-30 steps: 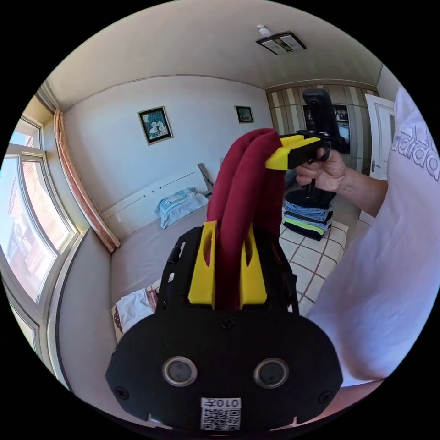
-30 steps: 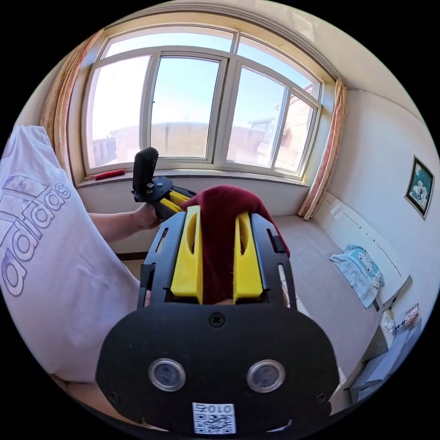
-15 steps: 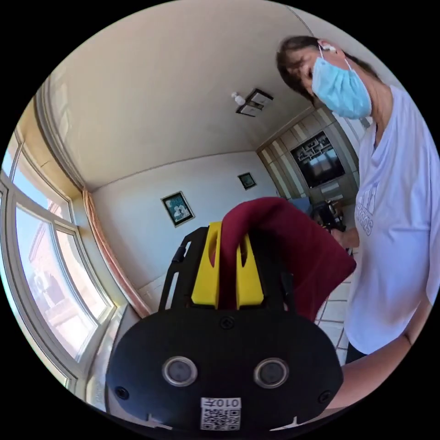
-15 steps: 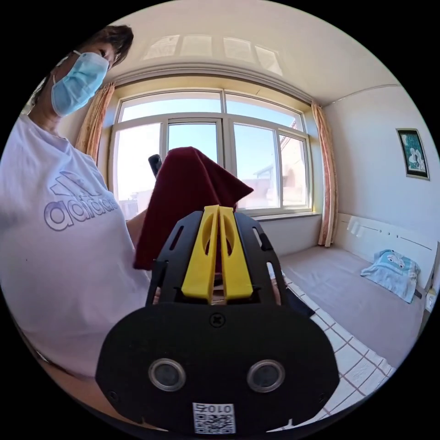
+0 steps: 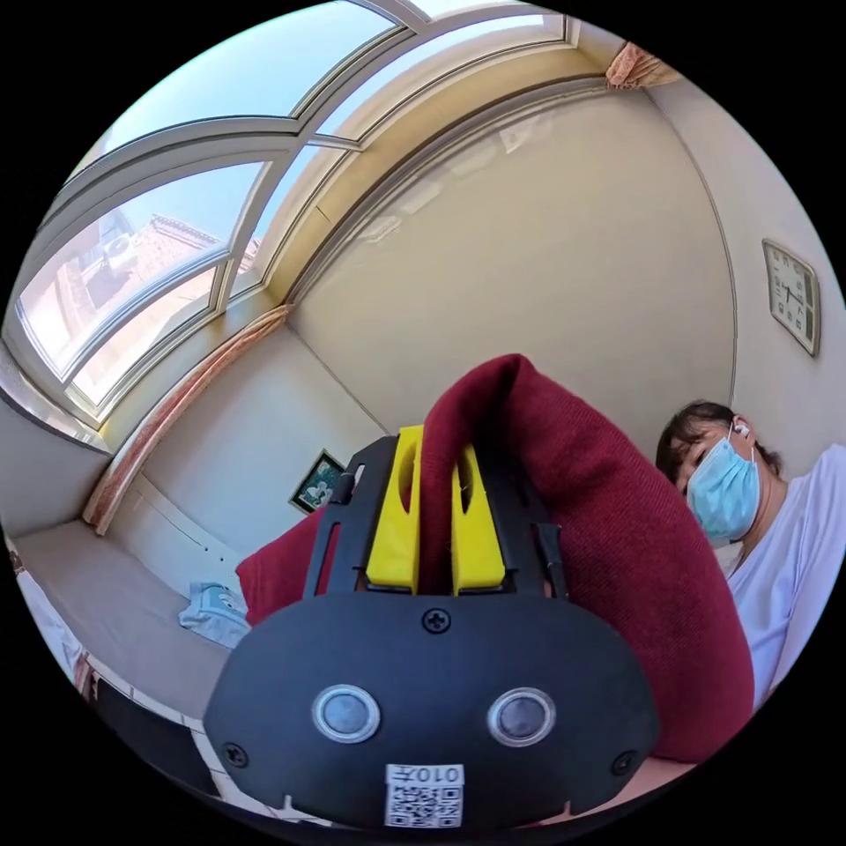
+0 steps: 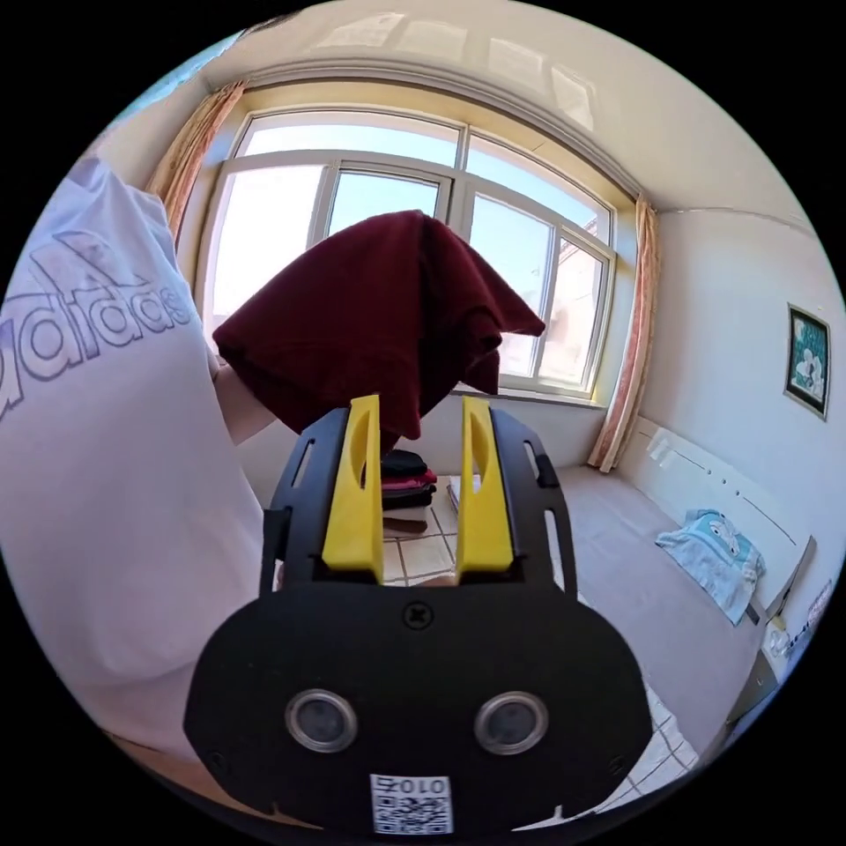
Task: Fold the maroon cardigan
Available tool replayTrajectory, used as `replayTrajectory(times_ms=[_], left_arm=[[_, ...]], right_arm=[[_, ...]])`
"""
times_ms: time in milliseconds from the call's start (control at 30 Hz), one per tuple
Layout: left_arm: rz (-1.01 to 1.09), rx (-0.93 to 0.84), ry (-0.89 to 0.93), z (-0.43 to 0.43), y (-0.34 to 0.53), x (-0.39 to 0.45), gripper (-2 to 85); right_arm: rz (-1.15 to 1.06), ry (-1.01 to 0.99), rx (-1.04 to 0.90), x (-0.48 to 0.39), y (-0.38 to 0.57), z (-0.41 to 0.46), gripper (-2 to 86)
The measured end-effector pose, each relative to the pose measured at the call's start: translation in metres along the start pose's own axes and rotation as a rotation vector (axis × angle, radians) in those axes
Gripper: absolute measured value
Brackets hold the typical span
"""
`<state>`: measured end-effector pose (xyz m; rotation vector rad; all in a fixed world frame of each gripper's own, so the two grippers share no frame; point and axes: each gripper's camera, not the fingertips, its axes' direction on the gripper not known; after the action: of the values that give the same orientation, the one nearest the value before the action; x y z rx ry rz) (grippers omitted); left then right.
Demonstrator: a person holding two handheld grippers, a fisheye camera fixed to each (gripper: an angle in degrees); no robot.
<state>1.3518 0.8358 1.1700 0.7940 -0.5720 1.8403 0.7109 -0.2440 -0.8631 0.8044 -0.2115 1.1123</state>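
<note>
Left gripper view: we see the left tool [image 5: 434,458] clenched on the maroon cardigan [image 5: 617,546], which drapes over it, up by the ceiling. Right gripper view gives us the released right tool [image 6: 416,441], jaws apart, just below the hanging cardigan, plus the bed [image 6: 634,573] at right.

— How many claws?
— Two: the left claw [image 5: 434,458] and the right claw [image 6: 414,423], each with two yellow jaws.

— Cardigans?
— One maroon cardigan [image 5: 608,520].

— People?
— One person [image 5: 775,573].

— On the walls?
— One clock [image 5: 790,295] in the left gripper view, and one framed picture [image 6: 807,359].

— Anything on the bed [image 6: 652,608]?
— One light blue pillow [image 6: 714,555].

— On the floor?
— One stack of folded clothes [image 6: 407,489].

— Curtains?
— Two curtains [image 6: 630,335], one at each side of the window.
</note>
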Motion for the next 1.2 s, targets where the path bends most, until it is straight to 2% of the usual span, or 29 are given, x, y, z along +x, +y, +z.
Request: replayTrajectory(times_ms=[200, 300, 367, 467, 567, 633, 667, 733, 933, 1100, 1200], left_arm=[[-0.104, -0.020, 0.004, 0.033, 0.016, -0.016, 0.8], [-0.150, -0.031, 0.034, 0.047, 0.029, -0.027, 0.8], [-0.172, -0.055, 0.044, 0.056, 0.037, -0.034, 0.8], [-0.185, -0.142, 0.020, 0.066, 0.048, -0.050, 0.8], [-0.173, -0.390, -0.049, 0.076, 0.057, -0.071, 0.7], [-0.118, -0.701, -0.155, 0.089, 0.075, -0.084, 0.6], [-0.097, -0.786, -0.190, 0.092, 0.082, -0.086, 0.5], [-0.040, -1.079, -0.265, 0.102, 0.122, -0.093, 0.5], [-0.164, -1.511, -0.062, 0.095, 0.248, -0.100, 0.9], [-0.314, -1.522, 0.035, 0.060, 0.303, -0.089, 2.1], [-0.395, -1.458, 0.248, 0.041, 0.307, -0.074, 2.9]], right_arm=[[-0.098, 0.068, -0.089, -0.022, 0.006, 0.034, 16.1], [-0.068, 0.053, -0.070, -0.022, 0.008, 0.042, 11.3], [-0.063, 0.033, -0.018, -0.018, 0.002, 0.032, 5.0], [-0.057, -0.008, -0.016, -0.004, -0.009, 0.005, 3.2], [0.044, -0.031, 0.107, 0.025, -0.023, -0.047, 3.1], [0.066, 0.019, 0.219, 0.035, -0.033, -0.083, 3.2], [0.047, 0.060, 0.252, 0.037, -0.043, -0.101, 3.3], [0.052, 0.197, 0.204, 0.036, -0.061, -0.111, 3.4], [0.042, 0.219, 0.216, 0.033, -0.082, -0.107, 3.7], [-0.036, 0.153, 0.185, 0.019, -0.090, -0.091, 3.8], [-0.024, 0.096, 0.224, 0.029, -0.092, -0.094, 3.8]])
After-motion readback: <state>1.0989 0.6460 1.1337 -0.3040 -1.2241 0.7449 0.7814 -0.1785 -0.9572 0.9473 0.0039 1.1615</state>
